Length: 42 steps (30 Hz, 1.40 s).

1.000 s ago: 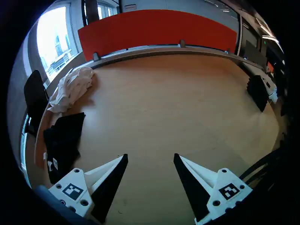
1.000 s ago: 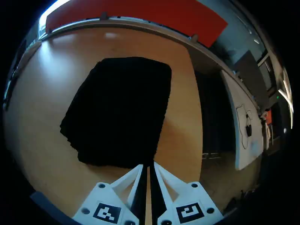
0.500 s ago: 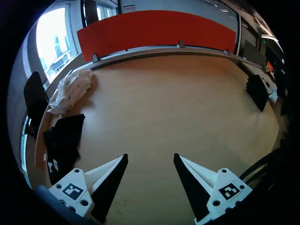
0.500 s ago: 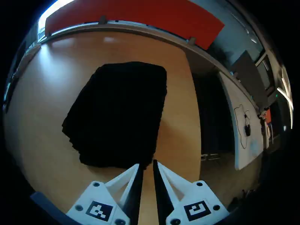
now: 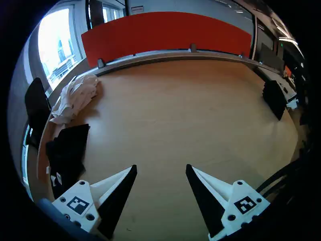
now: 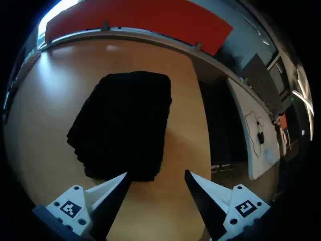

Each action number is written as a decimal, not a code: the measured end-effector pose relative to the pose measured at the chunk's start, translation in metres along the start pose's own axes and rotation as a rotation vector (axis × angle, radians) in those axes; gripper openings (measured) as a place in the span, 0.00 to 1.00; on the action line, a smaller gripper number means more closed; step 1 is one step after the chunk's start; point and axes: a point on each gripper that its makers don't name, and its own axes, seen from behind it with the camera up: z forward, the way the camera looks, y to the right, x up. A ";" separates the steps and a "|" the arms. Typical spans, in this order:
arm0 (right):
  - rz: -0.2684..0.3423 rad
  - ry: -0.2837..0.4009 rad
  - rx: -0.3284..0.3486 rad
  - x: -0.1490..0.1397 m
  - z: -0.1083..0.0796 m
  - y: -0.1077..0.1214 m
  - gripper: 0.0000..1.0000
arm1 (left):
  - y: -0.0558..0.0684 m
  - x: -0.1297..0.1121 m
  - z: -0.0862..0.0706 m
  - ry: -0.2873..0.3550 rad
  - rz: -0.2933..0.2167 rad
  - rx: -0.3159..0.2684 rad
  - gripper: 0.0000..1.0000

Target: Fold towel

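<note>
Left gripper view: the left gripper (image 5: 160,176), with square coded tags on its fingers, gapes wide over the wooden table (image 5: 180,108). A white cloth heap (image 5: 76,96) and a black garment (image 5: 68,148) lie far left.

Right gripper view: the right gripper (image 6: 156,182) is spread wide and holds nothing. The folded black towel (image 6: 124,120) lies flat just ahead.

I see a matt black cloth towel (image 6: 120,124) on a smooth, faintly glossy wood-grain table (image 6: 44,100), and crumpled, soft-looking white cloth (image 5: 76,96) far left.
</note>
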 end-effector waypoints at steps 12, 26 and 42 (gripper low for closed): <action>0.054 0.042 -0.002 0.006 -0.009 -0.005 1.00 | -0.001 0.001 0.001 0.002 0.000 -0.005 0.90; 0.217 0.177 -0.023 0.033 -0.033 -0.021 1.00 | -0.002 0.012 0.002 0.022 0.003 -0.005 0.90; 0.288 0.335 -0.015 0.070 -0.058 -0.045 1.00 | -0.007 0.032 0.005 0.065 0.011 0.009 0.90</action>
